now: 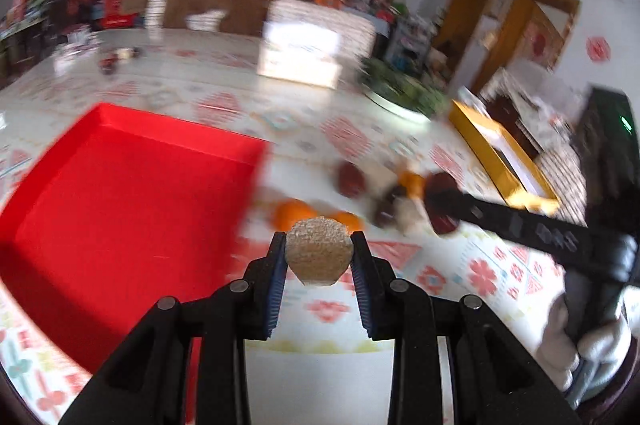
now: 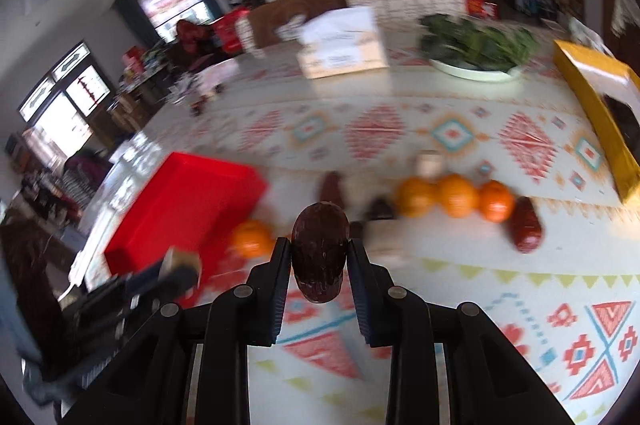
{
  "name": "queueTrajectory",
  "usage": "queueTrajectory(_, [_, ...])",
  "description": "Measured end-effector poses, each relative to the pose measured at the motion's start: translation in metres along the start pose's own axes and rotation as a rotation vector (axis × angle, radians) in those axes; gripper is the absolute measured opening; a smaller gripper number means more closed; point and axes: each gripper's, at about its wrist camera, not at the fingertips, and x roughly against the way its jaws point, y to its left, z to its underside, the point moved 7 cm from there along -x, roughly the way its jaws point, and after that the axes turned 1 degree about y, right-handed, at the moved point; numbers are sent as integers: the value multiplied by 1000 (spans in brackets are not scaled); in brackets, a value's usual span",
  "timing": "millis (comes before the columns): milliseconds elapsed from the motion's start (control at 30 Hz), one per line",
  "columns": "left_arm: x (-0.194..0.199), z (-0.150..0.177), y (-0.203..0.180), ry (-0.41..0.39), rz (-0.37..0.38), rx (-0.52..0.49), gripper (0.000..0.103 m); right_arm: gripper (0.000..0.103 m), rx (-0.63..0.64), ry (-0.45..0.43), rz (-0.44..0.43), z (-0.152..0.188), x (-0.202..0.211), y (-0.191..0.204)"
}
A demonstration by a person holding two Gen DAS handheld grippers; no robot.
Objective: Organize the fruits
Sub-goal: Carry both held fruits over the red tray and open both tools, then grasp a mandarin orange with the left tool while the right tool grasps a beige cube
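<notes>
My left gripper [image 1: 319, 245] is shut on a rough tan round fruit [image 1: 319, 251], held above the patterned table just right of the red tray [image 1: 120, 193]. My right gripper [image 2: 319, 253] is shut on a dark maroon oval fruit [image 2: 319, 249], held above the table. In the right wrist view the red tray [image 2: 180, 209] lies to the left, and oranges [image 2: 456, 199], a lone orange [image 2: 252, 239] and dark red fruits [image 2: 526, 225] lie in a row beyond. In the left wrist view the right gripper [image 1: 440, 203] reaches in from the right over the fruit pile [image 1: 352, 181].
A yellow box [image 2: 600, 113] stands at the right edge of the table. A plate of green vegetables [image 2: 476, 45] and a cardboard box [image 2: 344, 49] stand at the back. A small pale cup [image 2: 428, 163] stands behind the oranges. Both views are motion-blurred.
</notes>
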Motion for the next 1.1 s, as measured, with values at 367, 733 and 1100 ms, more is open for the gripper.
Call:
queueTrajectory(367, [36,-2,136,-56,-237,213,30,32,184,137,-195,20,-60,146])
queueTrajectory(733, [38,6,174,-54,-247,274,39,33,240,219,-201,48,-109,188])
queueTrajectory(1100, [58,-2,165,-117,-236,316,60,40,229,128,-191,37,-80,170])
